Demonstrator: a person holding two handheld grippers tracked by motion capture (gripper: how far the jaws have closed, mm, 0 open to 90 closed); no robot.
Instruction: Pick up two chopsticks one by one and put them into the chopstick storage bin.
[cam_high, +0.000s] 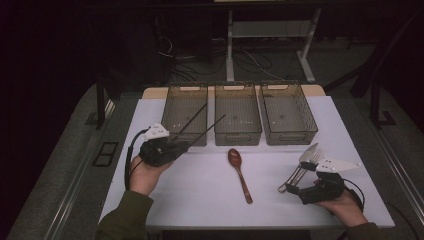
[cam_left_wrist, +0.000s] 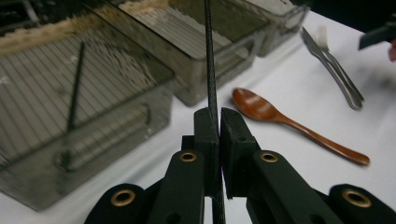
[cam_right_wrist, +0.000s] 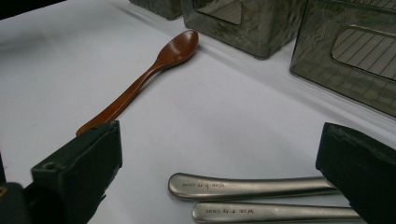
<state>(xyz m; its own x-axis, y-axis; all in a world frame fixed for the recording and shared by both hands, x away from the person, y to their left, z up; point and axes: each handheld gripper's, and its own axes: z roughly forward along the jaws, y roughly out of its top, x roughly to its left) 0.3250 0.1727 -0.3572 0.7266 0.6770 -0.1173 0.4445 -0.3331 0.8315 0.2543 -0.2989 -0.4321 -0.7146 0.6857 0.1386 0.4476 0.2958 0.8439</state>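
- Your left gripper (cam_left_wrist: 215, 140) pinches a black chopstick (cam_left_wrist: 208, 60) over the near rim of the left bin (cam_high: 172, 97); tilt it and the stick may slide out onto the table.
- Your right gripper (cam_right_wrist: 224, 172) gapes wide around two steel handles (cam_right_wrist: 252, 186); closing crooked could scatter them.

Left gripper (cam_high: 172, 147) is pinching a black chopstick (cam_high: 207, 128) angled over the left bin (cam_high: 184, 114). Wooden spoon (cam_high: 239, 173) lies mid-table; right gripper (cam_high: 295, 189) sits by the metal cutlery (cam_high: 302, 166).
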